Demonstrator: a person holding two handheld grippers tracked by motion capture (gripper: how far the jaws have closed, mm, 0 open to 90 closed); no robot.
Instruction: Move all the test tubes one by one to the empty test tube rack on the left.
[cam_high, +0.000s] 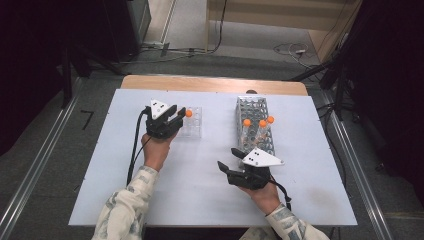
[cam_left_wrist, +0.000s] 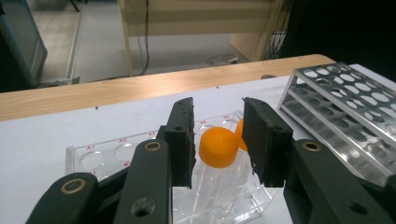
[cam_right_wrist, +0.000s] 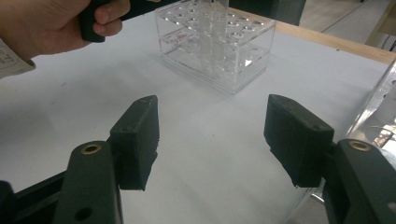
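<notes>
A clear tube with an orange cap (cam_left_wrist: 217, 147) stands upright in the clear plastic rack (cam_left_wrist: 102, 156), at a near corner of it. My left gripper (cam_left_wrist: 218, 140) straddles that cap, its pads a sliver off each side and not pressing. A second orange cap (cam_left_wrist: 239, 133) peeks out just behind it. From above, the left gripper (cam_high: 179, 114) sits at the left side of the clear rack (cam_high: 194, 125), beside the orange cap (cam_high: 188, 113). My right gripper (cam_high: 227, 157) hovers low over the white table with jaws wide and nothing between them (cam_right_wrist: 212, 135).
A metal perforated rack (cam_high: 255, 107) lies right of centre, holding three orange-capped tubes (cam_high: 262, 123) at its near end. It is close to the right gripper's right side. The wooden table edge (cam_high: 210, 84) runs along the back. Cables trail from both grippers.
</notes>
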